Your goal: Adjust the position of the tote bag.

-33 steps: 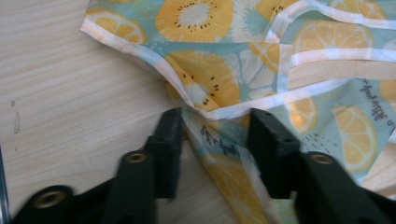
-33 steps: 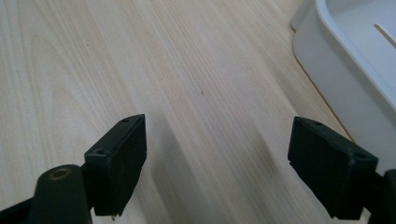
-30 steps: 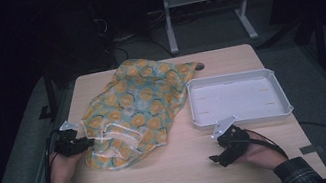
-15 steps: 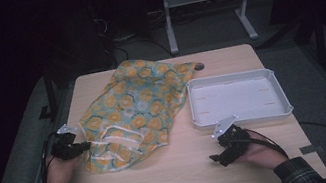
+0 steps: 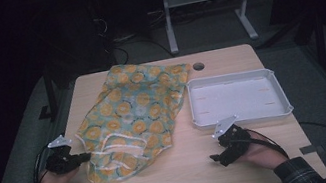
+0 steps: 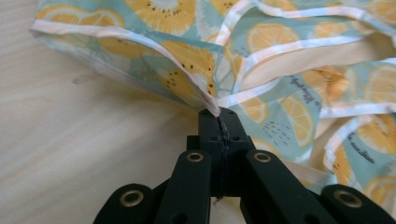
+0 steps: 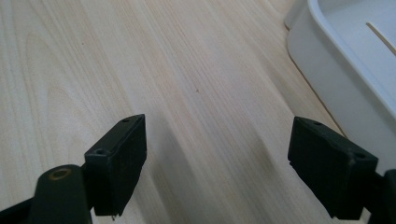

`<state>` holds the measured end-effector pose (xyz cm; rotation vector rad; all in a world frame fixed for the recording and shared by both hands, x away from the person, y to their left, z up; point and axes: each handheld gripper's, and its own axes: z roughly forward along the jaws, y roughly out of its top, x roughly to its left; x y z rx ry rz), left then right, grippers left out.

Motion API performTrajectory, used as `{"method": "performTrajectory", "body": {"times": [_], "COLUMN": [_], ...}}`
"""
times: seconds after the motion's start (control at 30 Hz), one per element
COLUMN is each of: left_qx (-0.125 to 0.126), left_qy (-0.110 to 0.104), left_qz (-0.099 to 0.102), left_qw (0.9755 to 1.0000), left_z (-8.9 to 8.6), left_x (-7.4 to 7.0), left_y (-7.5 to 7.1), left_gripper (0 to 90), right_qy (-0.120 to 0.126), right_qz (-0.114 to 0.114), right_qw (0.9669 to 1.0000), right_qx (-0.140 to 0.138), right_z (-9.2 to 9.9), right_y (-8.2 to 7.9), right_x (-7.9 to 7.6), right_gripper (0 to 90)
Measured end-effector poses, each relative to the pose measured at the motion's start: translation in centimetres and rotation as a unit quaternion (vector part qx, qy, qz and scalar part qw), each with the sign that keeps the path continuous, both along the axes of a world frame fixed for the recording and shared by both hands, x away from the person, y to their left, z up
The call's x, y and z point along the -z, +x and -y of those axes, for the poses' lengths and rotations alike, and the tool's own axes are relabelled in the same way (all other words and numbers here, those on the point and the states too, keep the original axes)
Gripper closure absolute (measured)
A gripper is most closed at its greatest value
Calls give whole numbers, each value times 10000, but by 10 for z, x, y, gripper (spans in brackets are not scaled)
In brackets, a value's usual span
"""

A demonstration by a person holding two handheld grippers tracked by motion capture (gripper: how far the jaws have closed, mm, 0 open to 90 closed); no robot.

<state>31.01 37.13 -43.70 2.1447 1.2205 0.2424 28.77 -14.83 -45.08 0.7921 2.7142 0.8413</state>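
A teal cloth [image 5: 129, 112] printed with orange slices and edged in white lies crumpled across the left half of the wooden table [image 5: 185, 174]. My left gripper [image 5: 84, 157] is at the cloth's near left corner. In the left gripper view its jaws [image 6: 218, 114] are shut on the white hem of the cloth [image 6: 280, 42], and the fabric fans out from the pinch. My right gripper [image 5: 216, 158] rests on bare wood near the front right. There the right gripper [image 7: 217, 140] stands open with nothing between its pads.
A white tray [image 5: 234, 76] with nothing in it sits at the right, just beyond my right gripper; its wall [image 7: 336, 60] shows close at the right. A round cable hole [image 5: 198, 66] lies near the table's far edge. The floor around is dark.
My left gripper has drawn back toward the near left edge of the table, and the cloth's corner has come along with it. The right hand has kept still.
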Motion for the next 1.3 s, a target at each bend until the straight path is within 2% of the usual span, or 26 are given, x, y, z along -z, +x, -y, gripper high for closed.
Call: {"method": "performTrajectory", "body": {"times": [0.27, 0.43, 0.67, 0.7, 0.83, 0.9, 1.0, 1.07, 1.3], "left_qx": [273, 500, 919, 1056, 1173, 1247, 1112, 1009, 554], "left_qy": [-122, -180, -239, -214, -212, -121, -9, -48, -105], "left_qz": [-12, -123, -275, -322, -367, -358, -316, -249, 89], "left_qw": [9996, 9985, 9951, 9937, 9922, 9915, 9933, 9946, 9984], "left_z": [14, 29, 55, 60, 68, 71, 69, 65, 42], "left_x": [-6, -6, -4, -3, -1, -1, -3, -8, -29], "left_y": [-19, -31, -47, -50, -53, -55, -56, -58, -62], "left_gripper": [899, 899, 899, 899, 898, 893, 804, 747, 668], "right_qy": [-16, -27, -12, -12, -18, -15, -16, -12, -24], "right_qz": [31, 52, 44, 44, 42, 41, 46, 44, 41], "right_qw": [10000, 10000, 10000, 10000, 10000, 10000, 10000, 10000, 10000], "right_qx": [4, -8, -9, -12, -7, -4, -12, -12, -16], "right_z": [0, 1, 1, 1, 1, 1, 1, 1, 0], "right_y": [0, 0, 0, 0, 0, 0, 0, 0, 0], "right_x": [0, 0, 0, 0, 0, 0, 0, 0, 0], "right_gripper": [188, 188, 189, 189, 189, 188, 189, 188, 188]}}
